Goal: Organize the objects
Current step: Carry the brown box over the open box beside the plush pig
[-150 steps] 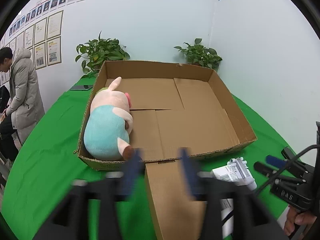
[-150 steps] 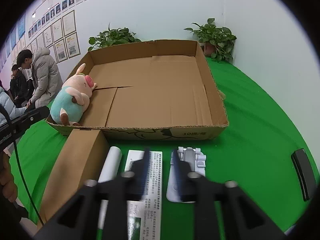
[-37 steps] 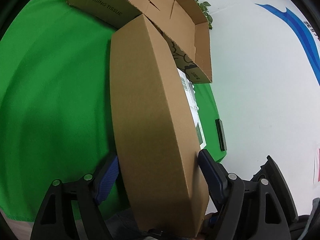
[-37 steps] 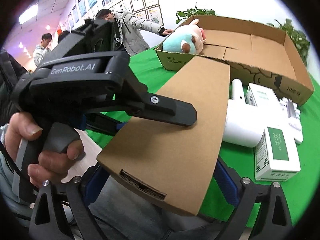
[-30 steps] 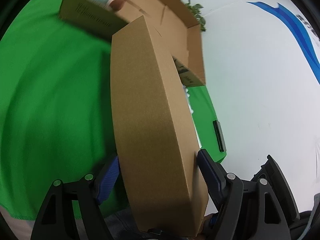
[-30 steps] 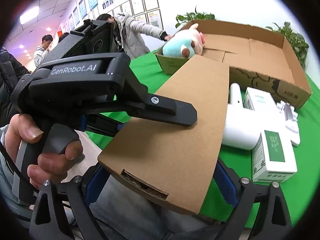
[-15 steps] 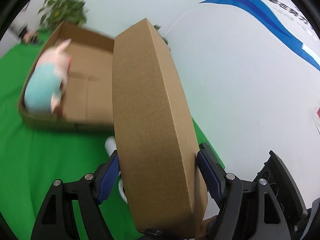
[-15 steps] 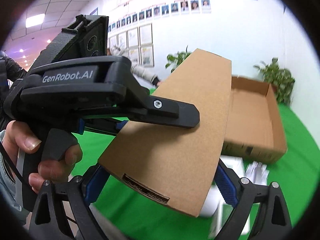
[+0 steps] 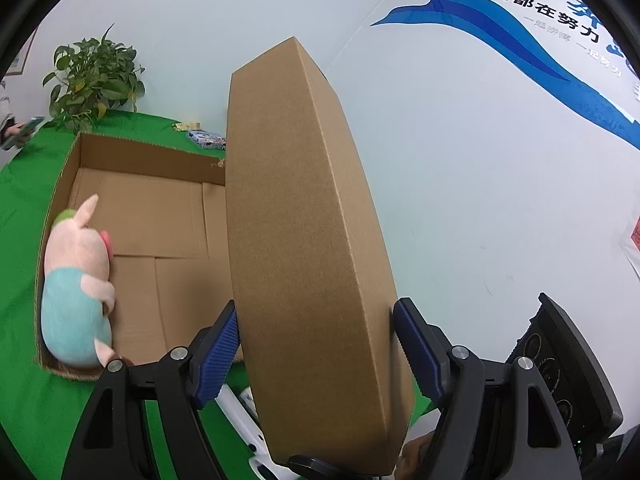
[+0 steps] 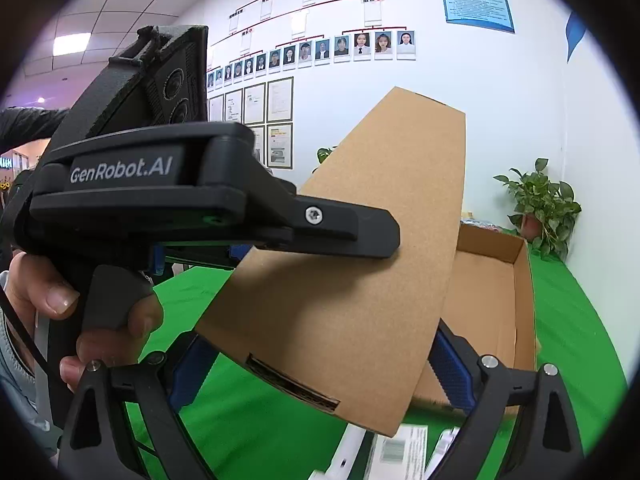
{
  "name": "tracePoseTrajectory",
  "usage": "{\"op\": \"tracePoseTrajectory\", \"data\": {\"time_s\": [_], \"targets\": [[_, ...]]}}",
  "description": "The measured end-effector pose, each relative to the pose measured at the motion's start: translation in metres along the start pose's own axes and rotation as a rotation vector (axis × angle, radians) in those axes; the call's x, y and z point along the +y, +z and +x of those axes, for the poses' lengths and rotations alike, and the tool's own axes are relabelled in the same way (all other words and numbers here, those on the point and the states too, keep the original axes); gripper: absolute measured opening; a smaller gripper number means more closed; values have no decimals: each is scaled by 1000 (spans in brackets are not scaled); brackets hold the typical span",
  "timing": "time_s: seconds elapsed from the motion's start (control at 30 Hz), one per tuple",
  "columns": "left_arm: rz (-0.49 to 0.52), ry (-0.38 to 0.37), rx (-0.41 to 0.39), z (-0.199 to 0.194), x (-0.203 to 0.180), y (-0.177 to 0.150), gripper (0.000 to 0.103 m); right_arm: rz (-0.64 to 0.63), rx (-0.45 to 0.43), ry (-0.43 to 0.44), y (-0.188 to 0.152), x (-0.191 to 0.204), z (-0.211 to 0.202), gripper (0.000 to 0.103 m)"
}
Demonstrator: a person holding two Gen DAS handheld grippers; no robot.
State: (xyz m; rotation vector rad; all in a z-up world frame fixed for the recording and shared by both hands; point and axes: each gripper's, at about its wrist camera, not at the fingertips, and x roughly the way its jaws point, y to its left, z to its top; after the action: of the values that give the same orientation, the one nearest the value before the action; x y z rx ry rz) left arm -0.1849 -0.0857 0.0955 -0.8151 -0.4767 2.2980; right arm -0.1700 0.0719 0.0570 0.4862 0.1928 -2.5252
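Flat box (image 9: 304,240) held up off the counter (image 9: 20,400), gripped by both tools at its near end. Left gripper (image 9: 316,344): blue fingers (image 9: 218,346) set one on each narrow side of the box, left pad flat on the cardboard, right pad at the box's edge; spread fairly wide, closed on the box. The box runs up and away between them, tilted, far end high against the white wall.

Right gripper (image 10: 316,356): fingers (image 10: 450,364) spread very wide across the box's broad face (image 10: 360,280), one at each long edge, holding it. The open flute end of the box sits just ahead of the fingers, low in the right wrist view. The left tool crosses over the top of the box there, a hand (image 10: 60,312) wrapped on its grip.

Below the box, on the green counter: white items (image 9: 240,412), partly hidden, a labelled pack (image 10: 396,452) among them.

Farther out: tray (image 9: 140,200), open, shallow cardboard, sitting on the counter. Plush pig (image 9: 76,288) lies along its left wall, snout away. Rest of the tray floor bare.

Beyond: plant (image 9: 94,76) at the back of the counter, another plant (image 10: 540,204) at the right corner.
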Motion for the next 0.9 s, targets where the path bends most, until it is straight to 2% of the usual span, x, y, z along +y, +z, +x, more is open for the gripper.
{"op": "tracePoseTrajectory", "data": {"time_s": [0.2, 0.47, 0.9], "targets": [[-8, 19, 11, 3, 0, 36, 73, 7, 27, 11, 9, -9, 21, 94], [-42, 56, 15, 19, 34, 61, 73, 4, 71, 44, 18, -25, 60, 94], [-101, 128, 76, 57, 102, 51, 73, 58, 172, 116, 10, -43, 112, 94]]}}
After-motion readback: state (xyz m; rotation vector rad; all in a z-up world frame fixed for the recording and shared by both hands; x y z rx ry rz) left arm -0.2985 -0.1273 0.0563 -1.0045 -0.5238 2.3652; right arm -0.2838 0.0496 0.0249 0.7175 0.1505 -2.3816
